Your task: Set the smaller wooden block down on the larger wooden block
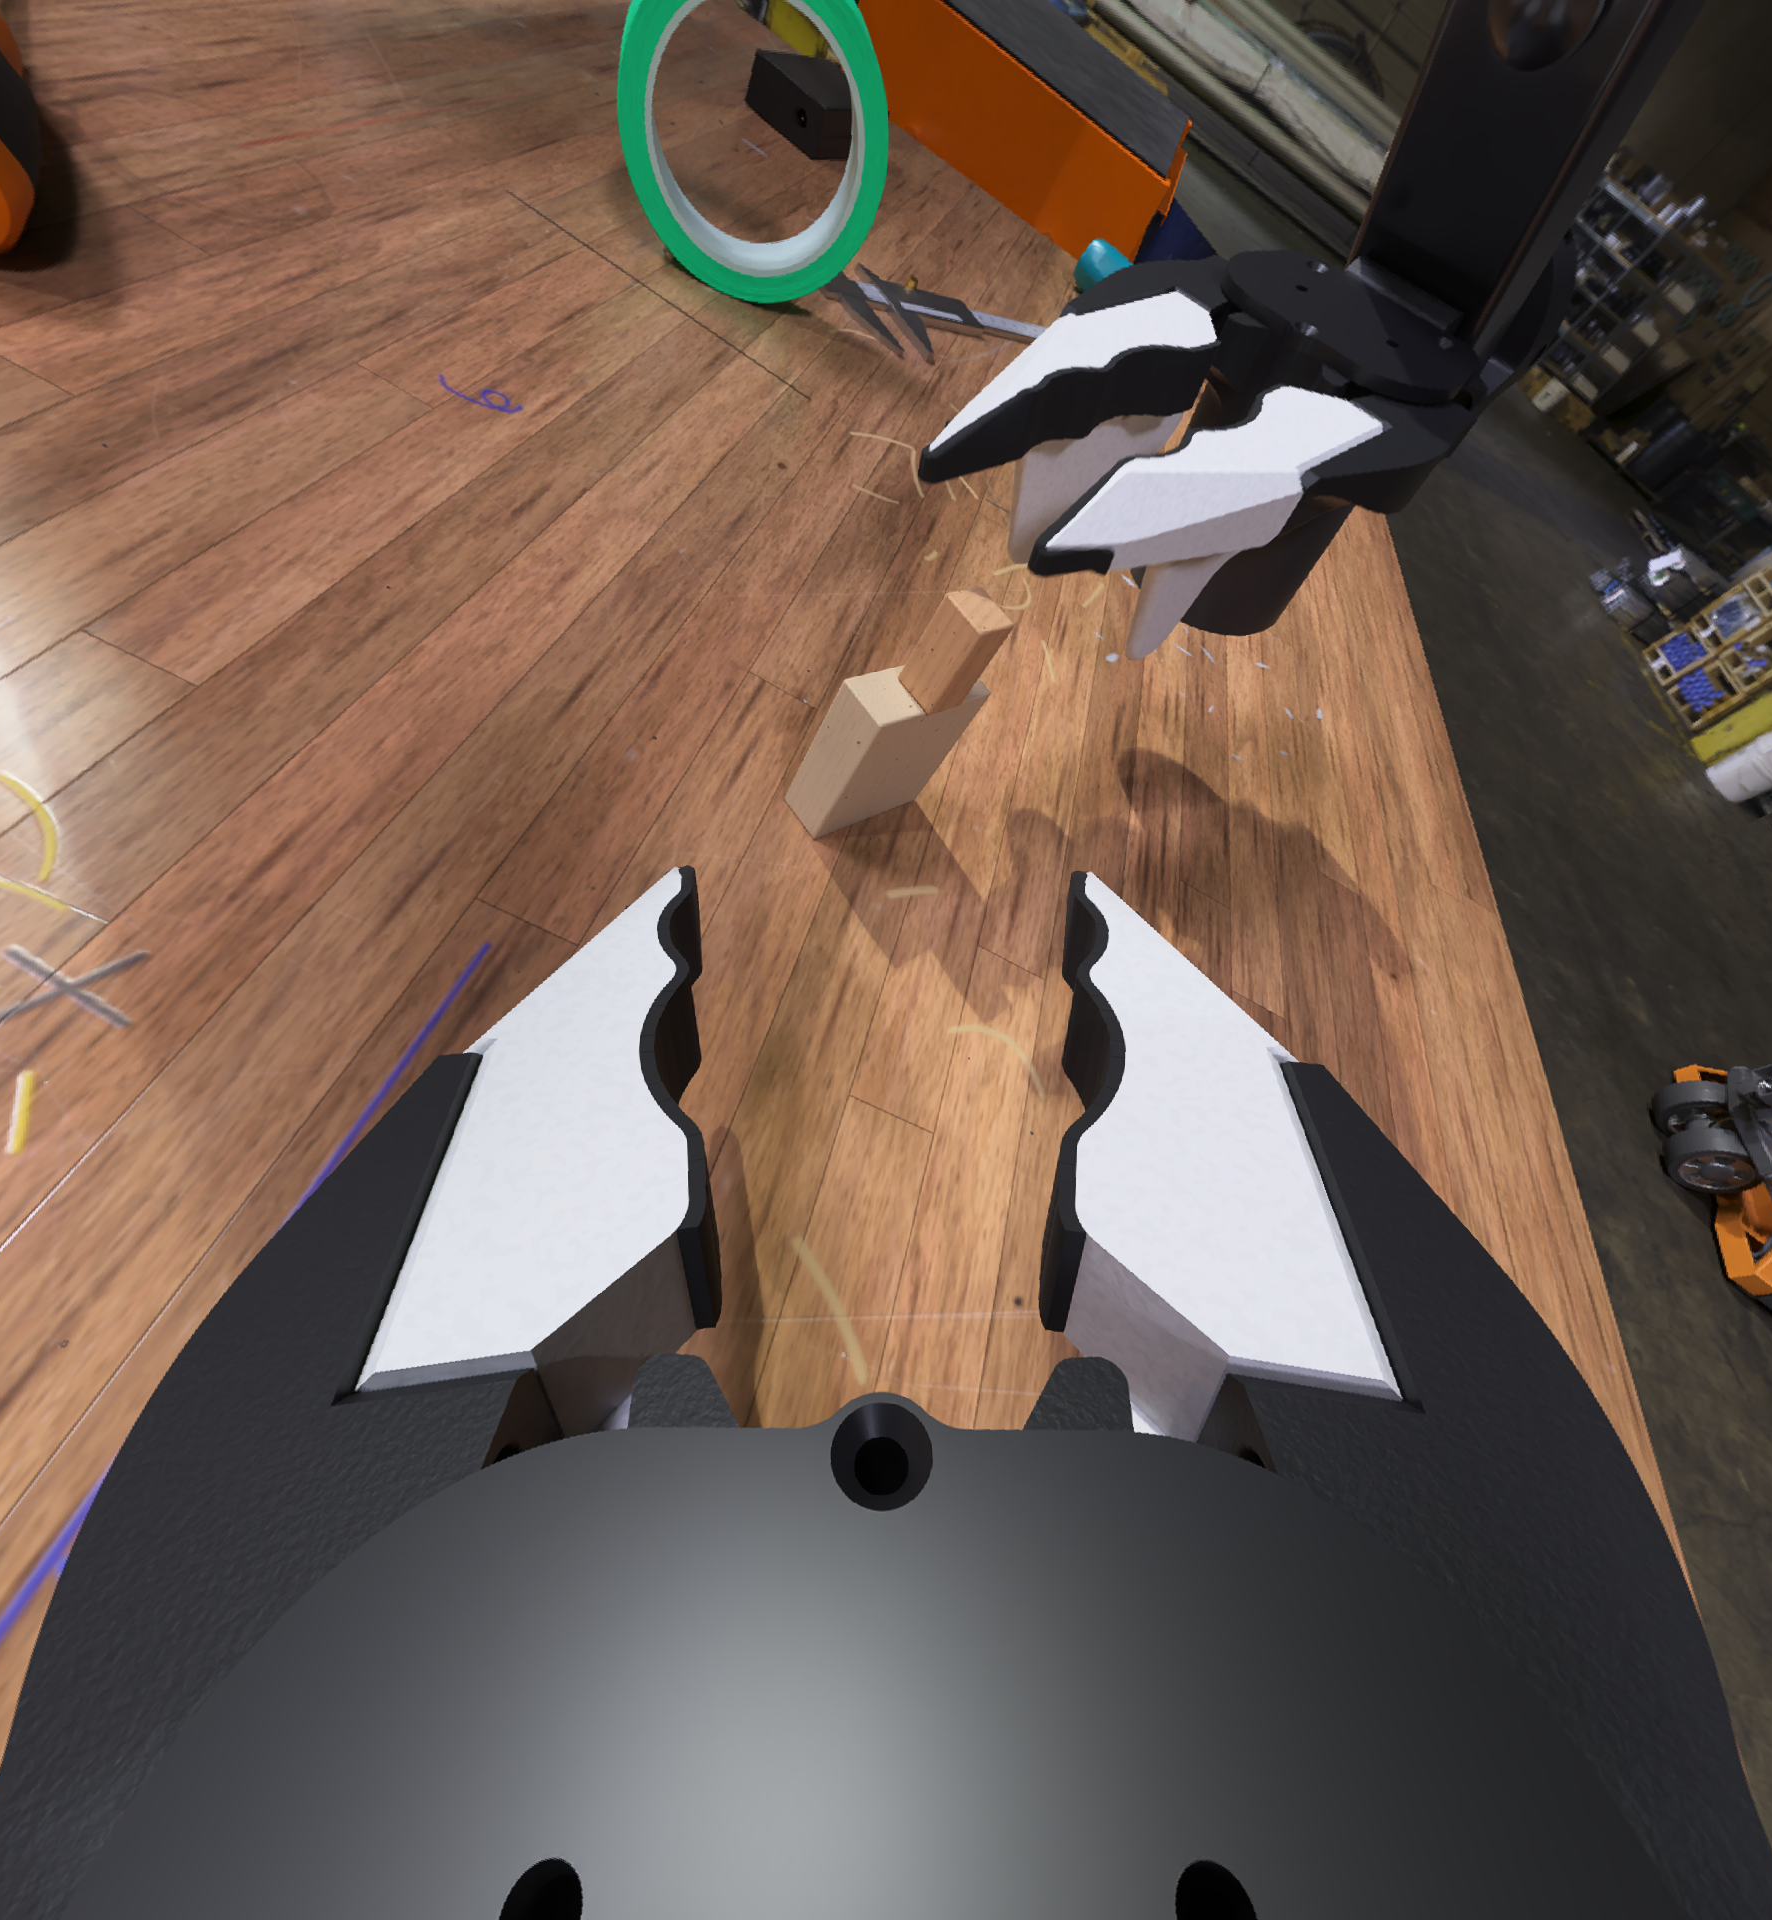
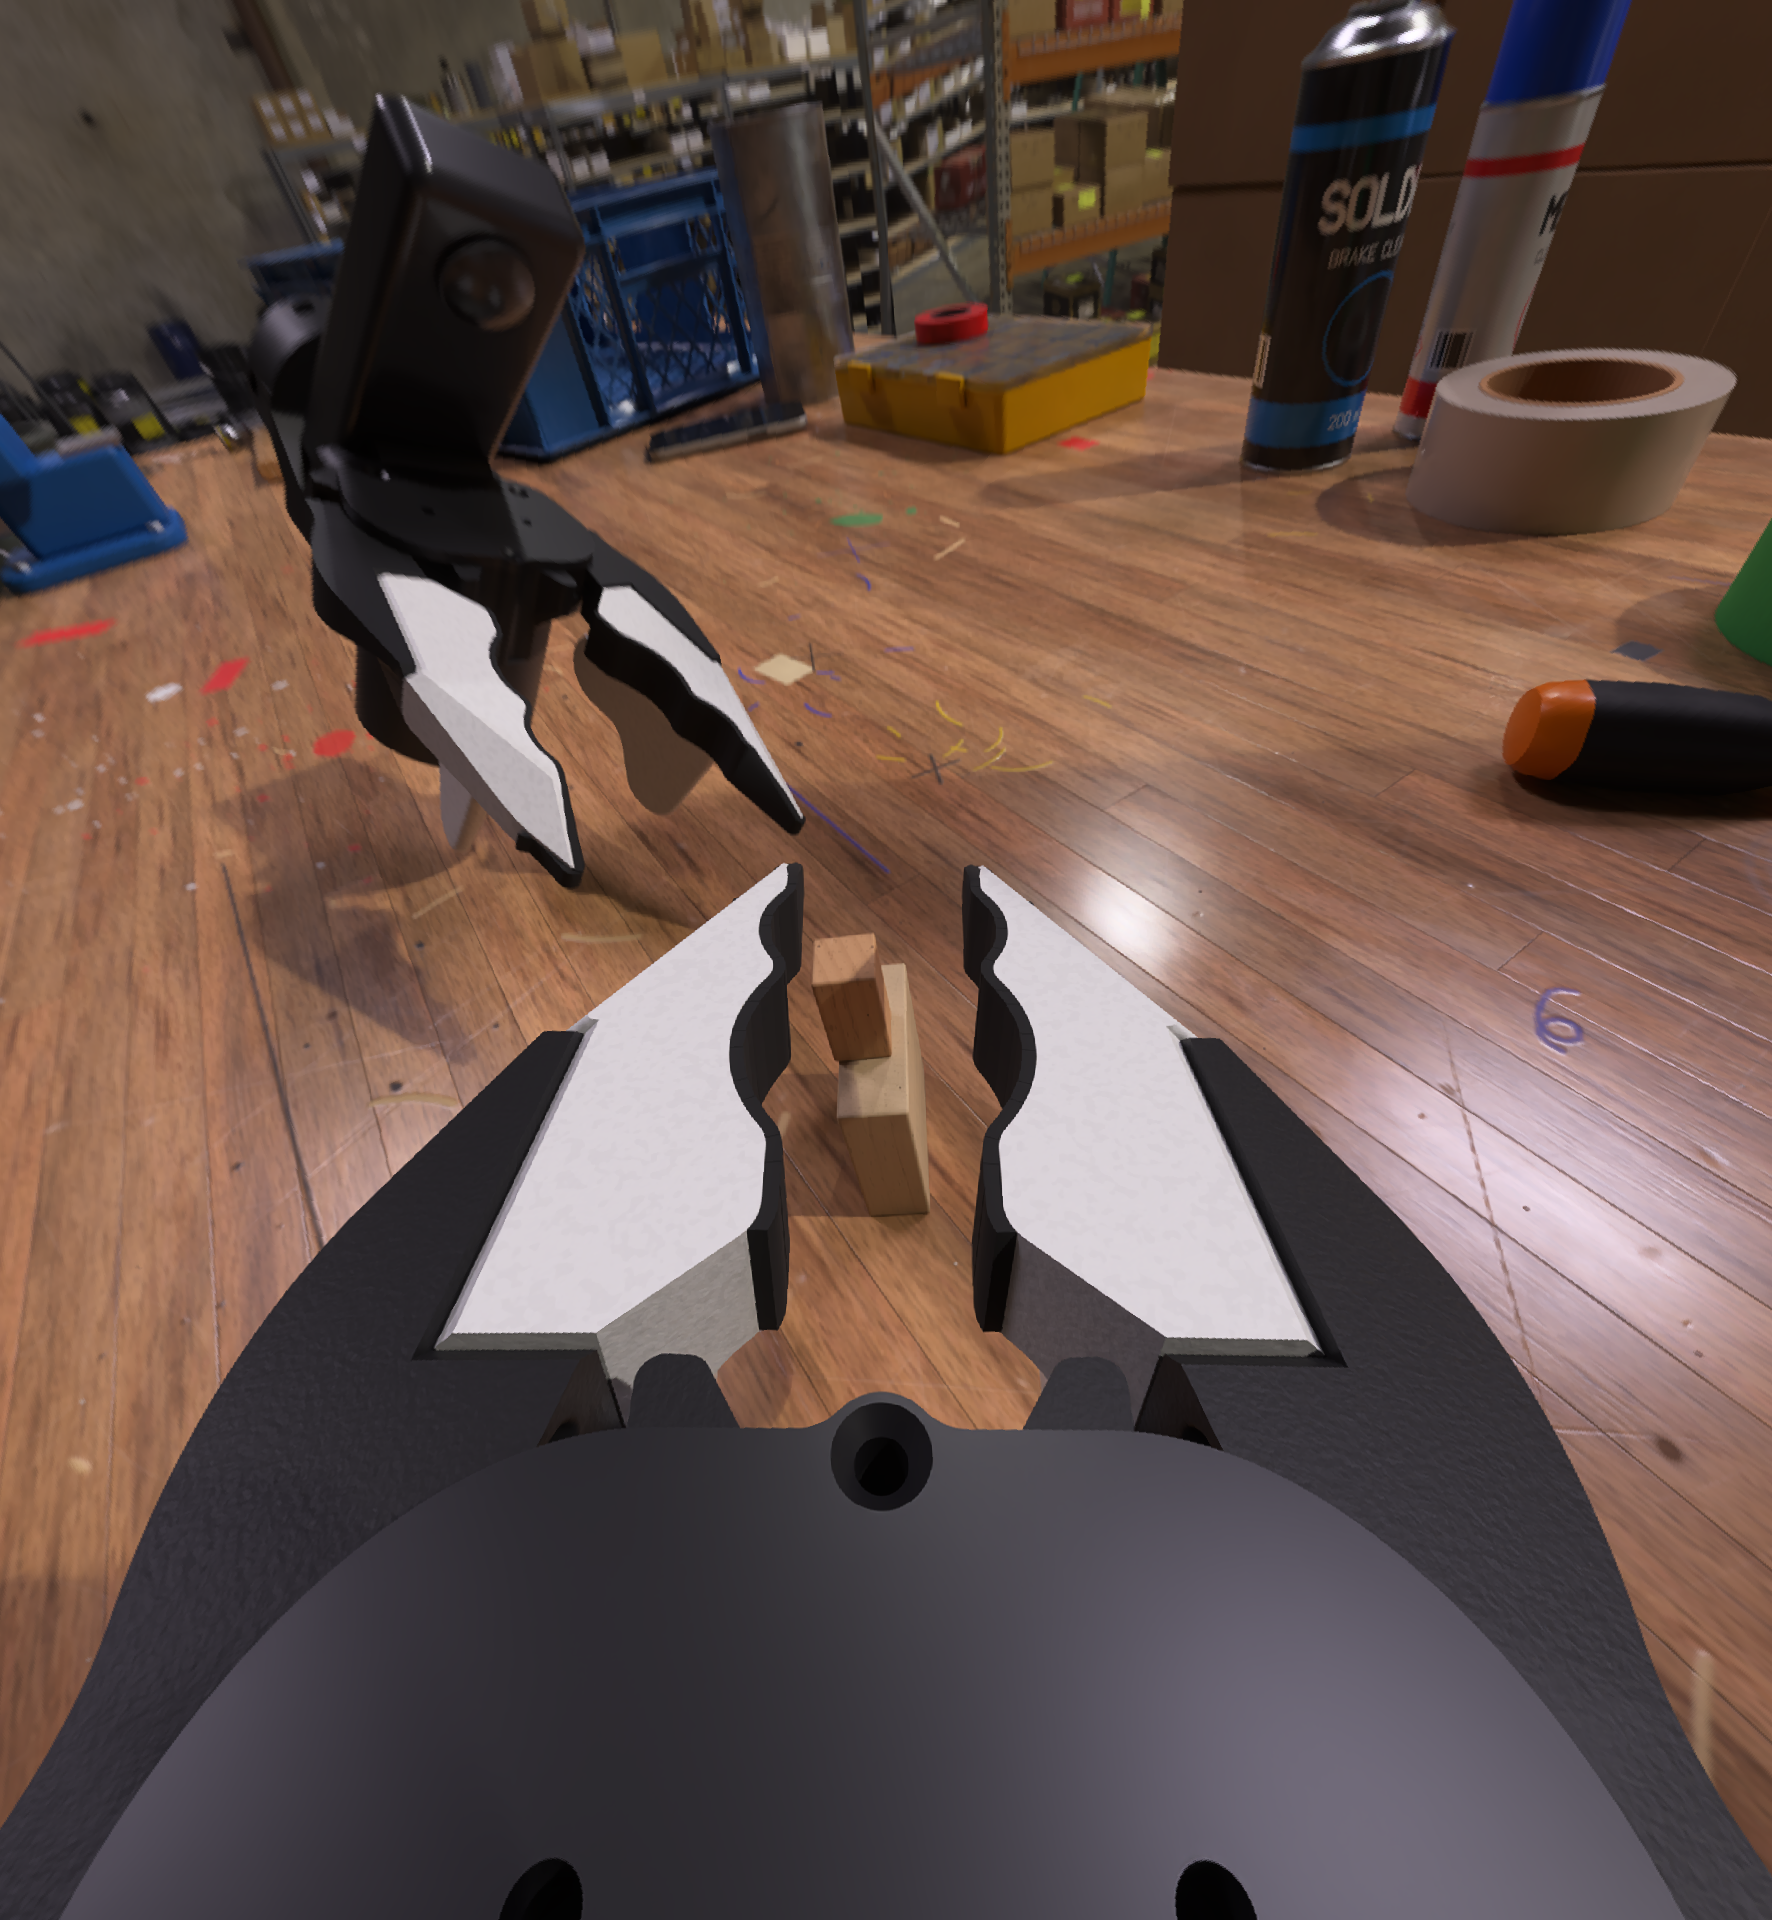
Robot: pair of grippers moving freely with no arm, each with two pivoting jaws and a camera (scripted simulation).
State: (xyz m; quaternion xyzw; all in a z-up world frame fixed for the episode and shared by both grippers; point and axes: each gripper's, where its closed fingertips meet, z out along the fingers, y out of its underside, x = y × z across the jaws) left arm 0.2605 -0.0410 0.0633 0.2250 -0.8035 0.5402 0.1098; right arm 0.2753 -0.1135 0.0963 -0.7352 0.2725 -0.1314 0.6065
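Note:
The smaller reddish-brown wooden block (image 1: pixel 965 649) rests on the far end of the larger pale wooden block (image 1: pixel 882 758), which lies on the wooden bench. My left gripper (image 1: pixel 882 878) is open and empty, a little short of the blocks. My right gripper (image 1: pixel 981 514) hovers above and beyond them, open, touching neither. In the right wrist view the smaller block (image 2: pixel 851 997) and the larger block (image 2: pixel 887 1122) show between the open fingers of my right gripper (image 2: pixel 882 873), below them. The left gripper (image 2: pixel 682 852) shows at the left, open.
A green tape roll (image 1: pixel 752 156), a caliper (image 1: pixel 913 307) and an orange box (image 1: pixel 1017 135) lie beyond the blocks. The bench edge (image 1: pixel 1464 831) runs down the right. A screwdriver (image 2: pixel 1671 738), a beige tape roll (image 2: pixel 1568 436), spray cans (image 2: pixel 1329 239) and a yellow case (image 2: pixel 996 384) stand farther off.

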